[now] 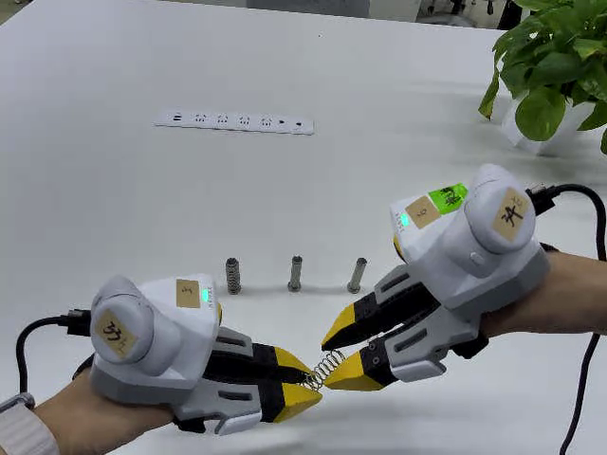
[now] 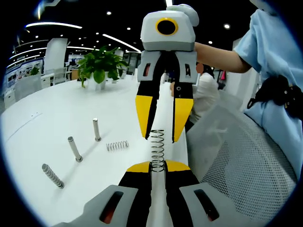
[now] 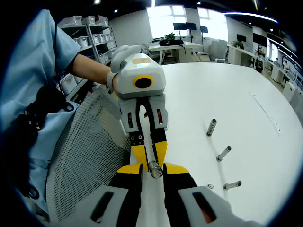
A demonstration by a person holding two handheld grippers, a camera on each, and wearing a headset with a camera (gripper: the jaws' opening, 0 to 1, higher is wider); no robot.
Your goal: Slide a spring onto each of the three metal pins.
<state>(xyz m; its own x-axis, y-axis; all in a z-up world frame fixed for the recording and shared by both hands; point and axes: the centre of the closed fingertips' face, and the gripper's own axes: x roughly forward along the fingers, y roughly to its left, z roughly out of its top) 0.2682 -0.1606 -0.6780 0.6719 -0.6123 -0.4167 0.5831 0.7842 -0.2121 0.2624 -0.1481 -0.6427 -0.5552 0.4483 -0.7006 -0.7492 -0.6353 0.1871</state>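
My left gripper (image 1: 311,382) clamps the thin coiled steel spring (image 1: 324,368); my right gripper (image 1: 332,360) gapes around it. Probably light and bendy, so I'd hold it mid-coil.

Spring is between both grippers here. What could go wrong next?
The left gripper pinches the held spring only at one end, while the right gripper brackets the other end with jaws open. A skewed close could bend it or flick it out. A loose spring lies beside the bare pins and might get knocked away.

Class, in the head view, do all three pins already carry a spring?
No: the left pin carries a spring, the middle pin and right pin stand bare.
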